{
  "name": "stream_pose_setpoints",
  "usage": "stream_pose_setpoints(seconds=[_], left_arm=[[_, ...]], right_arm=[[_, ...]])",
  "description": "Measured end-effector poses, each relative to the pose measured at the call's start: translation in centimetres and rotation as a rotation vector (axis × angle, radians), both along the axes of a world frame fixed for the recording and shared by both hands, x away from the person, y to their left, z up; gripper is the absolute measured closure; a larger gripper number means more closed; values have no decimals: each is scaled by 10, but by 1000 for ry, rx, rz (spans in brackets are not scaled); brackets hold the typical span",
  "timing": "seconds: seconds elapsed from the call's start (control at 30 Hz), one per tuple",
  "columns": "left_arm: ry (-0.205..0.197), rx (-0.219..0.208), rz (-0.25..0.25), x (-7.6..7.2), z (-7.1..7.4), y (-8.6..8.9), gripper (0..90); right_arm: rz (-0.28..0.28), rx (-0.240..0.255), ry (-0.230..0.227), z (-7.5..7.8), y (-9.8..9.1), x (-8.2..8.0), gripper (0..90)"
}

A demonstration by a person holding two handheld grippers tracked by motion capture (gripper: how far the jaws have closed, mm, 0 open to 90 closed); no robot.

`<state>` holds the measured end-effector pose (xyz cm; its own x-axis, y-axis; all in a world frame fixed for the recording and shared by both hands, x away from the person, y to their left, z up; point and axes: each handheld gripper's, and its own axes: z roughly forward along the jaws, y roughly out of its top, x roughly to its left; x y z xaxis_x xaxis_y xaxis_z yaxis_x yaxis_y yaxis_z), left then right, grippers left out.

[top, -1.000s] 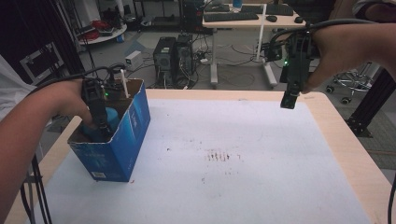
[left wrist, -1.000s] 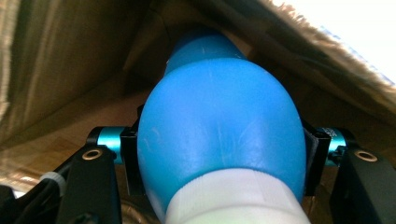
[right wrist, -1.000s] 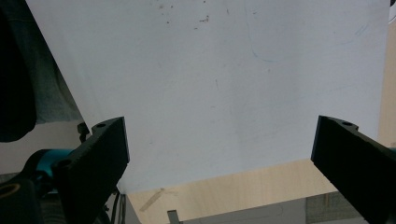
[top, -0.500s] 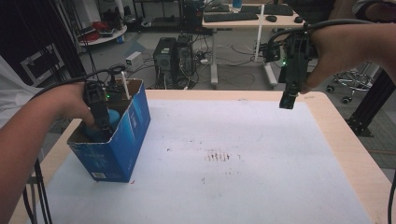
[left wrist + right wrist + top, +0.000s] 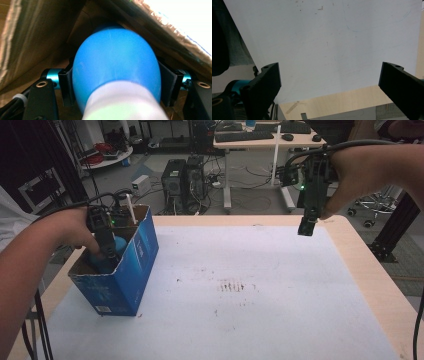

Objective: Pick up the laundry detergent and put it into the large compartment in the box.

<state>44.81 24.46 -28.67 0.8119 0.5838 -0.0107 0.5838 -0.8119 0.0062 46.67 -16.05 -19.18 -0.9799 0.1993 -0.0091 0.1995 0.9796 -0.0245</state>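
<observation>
The setting is a lab or office workspace: desktop computer towers (image 5: 182, 182) stand on the floor at upper centre, beside a desk (image 5: 265, 142) carrying keyboards (image 5: 252, 135), with loose cables (image 5: 250, 190) beneath.

Counted on and over the table: two grippers, left gripper (image 5: 106, 249) and right gripper (image 5: 306, 227); one blue cardboard box (image 5: 131, 275); one blue bulb (image 5: 116, 67) with a white neck inside that box; one white stick (image 5: 131, 208) rising from the box's far end; one white sheet (image 5: 240, 320) covering one wooden table (image 5: 380, 290). On the floor behind: two desks and two dark computer towers, as far as can be made out
</observation>
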Motion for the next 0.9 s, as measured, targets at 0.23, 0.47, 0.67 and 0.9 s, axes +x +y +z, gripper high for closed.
stream_pose_setpoints(seconds=[0.23, 0.47, 0.67, 0.9], left_arm=[[4, 5, -4, -1, 2, 3, 296], [-6, 9, -10, -1, 7, 3, 283], [-5, 18, -15, -2, 13, 2, 261], [-15, 4, -10, -5, 28, 8, 261]], right_arm=[[2, 0, 3, -3, 1, 2, 33], [10, 8, -3, -2, 3, 1, 33], [11, 11, -6, -2, 2, 1, 33], [14, 11, -8, -1, 0, 0, 33]])
